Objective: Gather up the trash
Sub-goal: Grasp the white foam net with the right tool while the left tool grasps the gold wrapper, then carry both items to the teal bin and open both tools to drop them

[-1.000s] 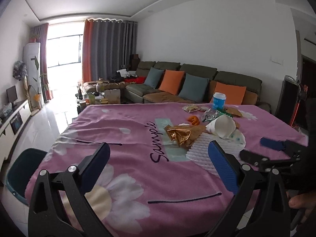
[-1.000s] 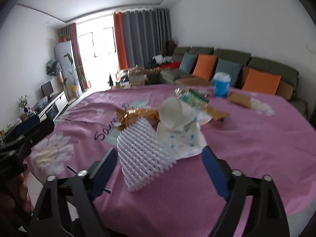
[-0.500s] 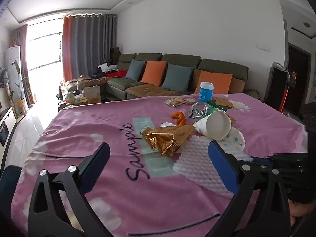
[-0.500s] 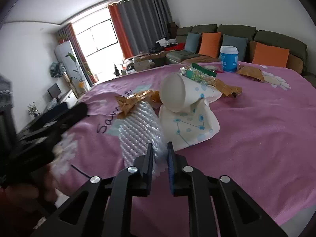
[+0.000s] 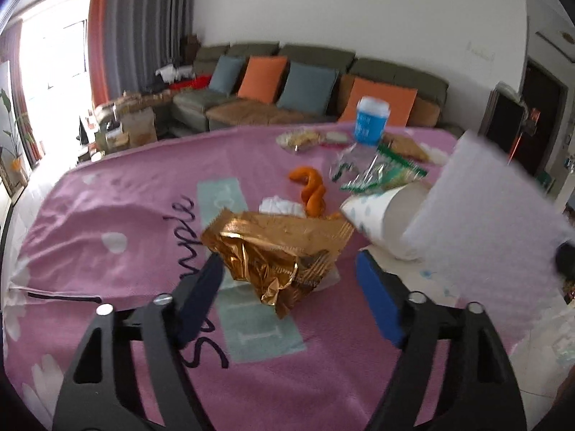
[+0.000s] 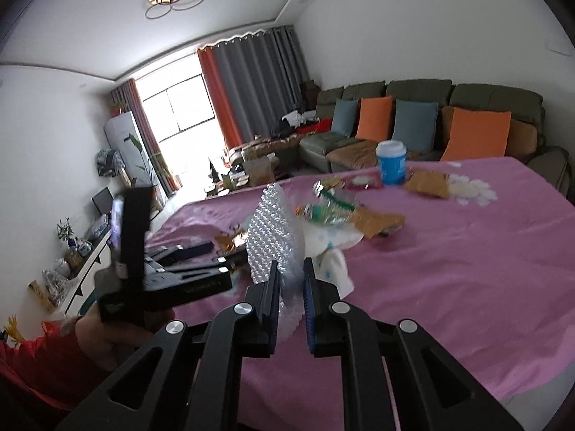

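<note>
The pink-clothed desk (image 6: 467, 251) lies bare along its near and right edges, trash clustered mid-desk; the left tongs (image 5: 287, 298) gape wide around the gold foil wrapper (image 5: 276, 248), not touching it; the right tongs (image 6: 291, 280) pinch the white bubble wrap sheet (image 6: 273, 237), lifted upright; that sheet's blur hides part of the paper cup (image 5: 381, 212).

The left wrist camera sits low over the pink tablecloth (image 5: 107, 237), looking along its own two fingers toward the green sofa (image 5: 316, 72), with a gold foil wrapper (image 5: 280, 251) close in front. The right wrist camera looks from higher and further right, tilted toward the window (image 6: 172, 111). Both views share the blue cup (image 5: 370, 120) (image 6: 391, 167), the sofa and the white foam net sheet (image 5: 481, 222) (image 6: 273, 240).
</note>
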